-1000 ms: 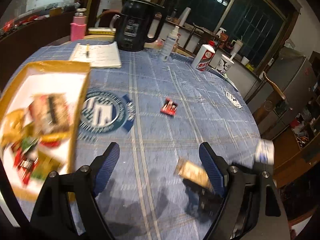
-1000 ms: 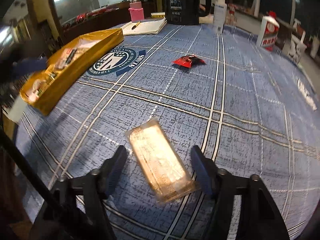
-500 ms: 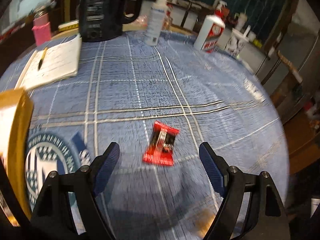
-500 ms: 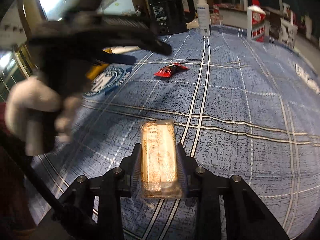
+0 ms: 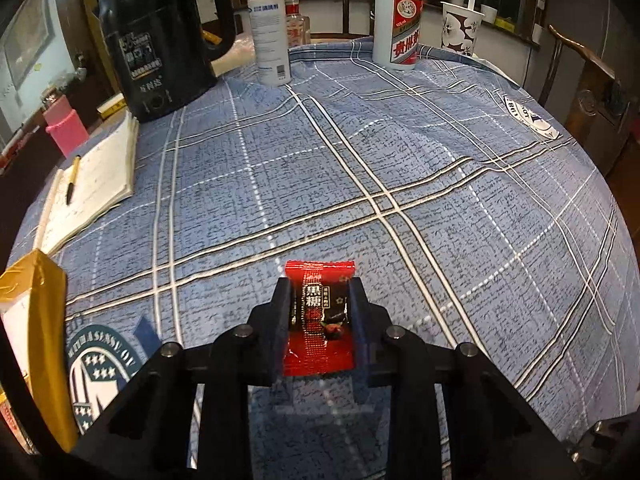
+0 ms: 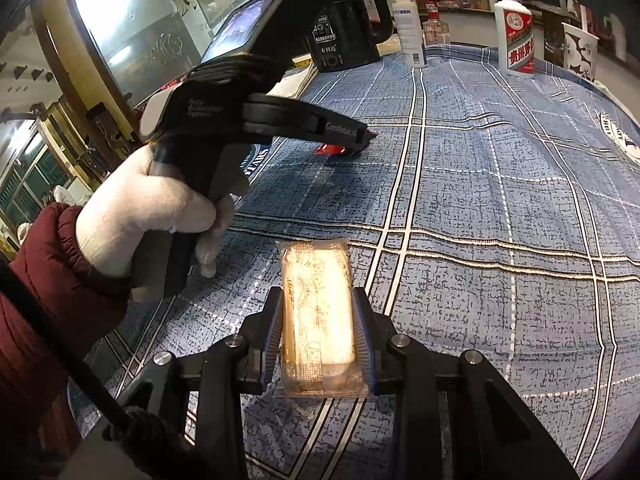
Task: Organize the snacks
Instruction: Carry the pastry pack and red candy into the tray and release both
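Observation:
My left gripper (image 5: pixel 320 292) is shut on a red and black candy packet (image 5: pixel 320 320) low over the blue plaid tablecloth. The right wrist view shows that gripper (image 6: pixel 366 136) from the side, with the red packet (image 6: pixel 332 149) at its tips on the cloth. My right gripper (image 6: pixel 318 304) is shut on a clear-wrapped golden pastry bar (image 6: pixel 318 316), which sticks out past the fingertips just above the cloth. A corner of the yellow snack box (image 5: pixel 36 292) shows at the far left of the left wrist view.
At the table's back stand a black kettle (image 5: pixel 160 36), a white spray bottle (image 5: pixel 270 36), a white liquor bottle (image 5: pixel 398 28) and a paper cup (image 5: pixel 460 28). An open notebook with a pen (image 5: pixel 92 184) and a pink bottle (image 5: pixel 64 128) lie at back left.
My left gripper moved forward over the red packet and shut on it. My right gripper closed on the pastry bar half a second ago and still holds it.

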A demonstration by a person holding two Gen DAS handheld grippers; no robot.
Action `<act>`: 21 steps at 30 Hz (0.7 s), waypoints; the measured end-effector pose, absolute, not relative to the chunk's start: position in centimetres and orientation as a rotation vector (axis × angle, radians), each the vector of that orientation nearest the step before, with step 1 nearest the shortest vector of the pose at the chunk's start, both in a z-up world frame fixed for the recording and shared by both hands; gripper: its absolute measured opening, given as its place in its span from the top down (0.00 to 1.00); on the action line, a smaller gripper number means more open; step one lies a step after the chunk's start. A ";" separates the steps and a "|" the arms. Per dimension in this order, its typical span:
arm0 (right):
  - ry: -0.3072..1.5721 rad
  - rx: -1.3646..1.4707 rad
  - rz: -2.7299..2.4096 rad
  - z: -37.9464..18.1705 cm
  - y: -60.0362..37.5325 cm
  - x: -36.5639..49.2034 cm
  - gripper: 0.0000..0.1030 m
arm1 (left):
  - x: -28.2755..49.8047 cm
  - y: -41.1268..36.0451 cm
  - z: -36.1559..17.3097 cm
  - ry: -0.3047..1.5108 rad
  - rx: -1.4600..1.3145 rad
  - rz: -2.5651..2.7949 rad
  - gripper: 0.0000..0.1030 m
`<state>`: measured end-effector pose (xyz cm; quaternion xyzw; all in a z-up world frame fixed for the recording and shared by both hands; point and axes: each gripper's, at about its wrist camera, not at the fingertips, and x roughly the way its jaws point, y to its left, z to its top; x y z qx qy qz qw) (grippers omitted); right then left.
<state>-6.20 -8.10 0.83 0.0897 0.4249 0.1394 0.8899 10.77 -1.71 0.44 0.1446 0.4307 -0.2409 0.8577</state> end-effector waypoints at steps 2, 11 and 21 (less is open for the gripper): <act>0.882 0.185 0.287 0.8 -8.1 -6.2 0.68 | 10.3 -1.2 0.8 0.902 0.282 -0.510 0.71; 0.875 0.174 0.231 0.9 -8.2 -6.6 0.68 | 4.9 4.1 5.7 0.822 0.154 -0.539 0.71; 0.870 0.169 0.164 2.9 -7.6 -7.6 0.68 | -0.3 16.5 9.8 0.730 -0.024 -0.457 0.71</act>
